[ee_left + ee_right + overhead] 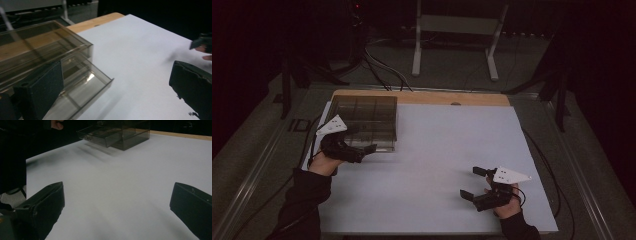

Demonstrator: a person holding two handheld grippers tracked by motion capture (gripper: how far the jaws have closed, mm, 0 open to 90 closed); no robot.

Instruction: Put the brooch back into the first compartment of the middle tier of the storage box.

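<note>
At the worktop's (432, 165) far left corner we see a smoky clear plastic drawer box (367, 112), its lower drawer (82, 87) pulled partly out toward the near edge. Just at that drawer's front the left gripper (364, 150) hovers with its jaws spread wide, one jaw in front of the drawer and the other over bare white surface; it grips nothing. Well apart, near the near right corner, the right gripper (472, 182) sits low over the white sheet, jaws likewise wide apart and empty, pointing left.
</note>
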